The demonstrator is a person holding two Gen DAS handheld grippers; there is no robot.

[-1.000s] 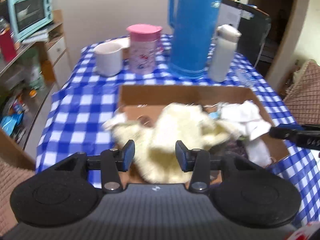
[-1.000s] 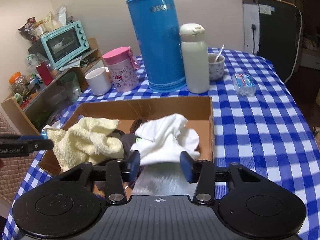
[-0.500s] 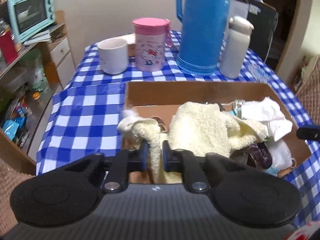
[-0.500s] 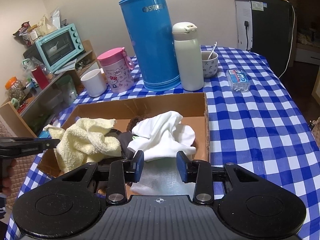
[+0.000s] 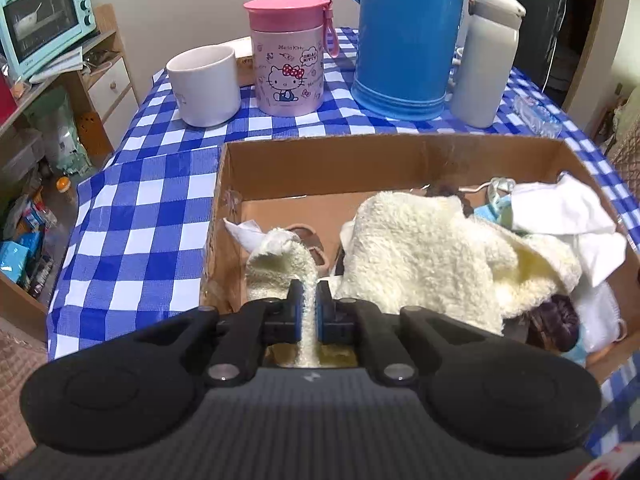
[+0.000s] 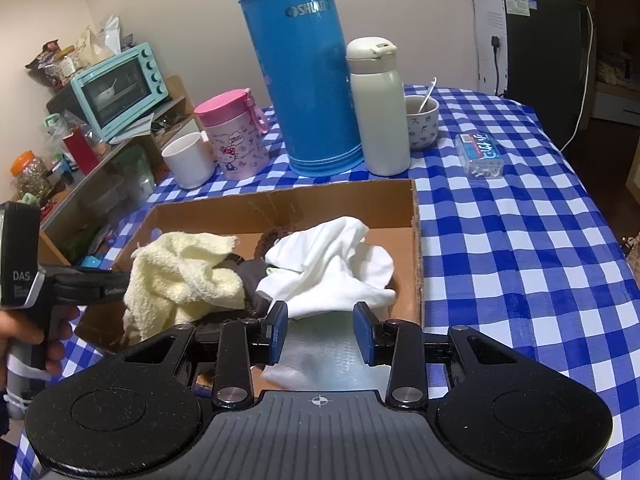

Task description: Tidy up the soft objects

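1. Soft things sit jumbled in the box [image 5: 280, 160]: yellow towel [image 5: 420, 256], white cloth [image 6: 332, 264], darker bits underneath. Nothing looks sorted yet, so I'd say most of the job is left.
2. Left gripper [image 5: 307, 304] is pinched tight on a towel fold at the box's near edge!
3. Right gripper [image 6: 320, 330] hangs half-open, with white cloth lying between the pads; whether they pinch it, can't tell.
4. A second ago the left jaws stood wide above the towel; now they're clamped and lower. Right hardly changed.

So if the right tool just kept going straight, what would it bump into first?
Most likely the white cloth in the box: it lies right ahead of the open right tool, partly between its fingers. Depth is hard to judge here.
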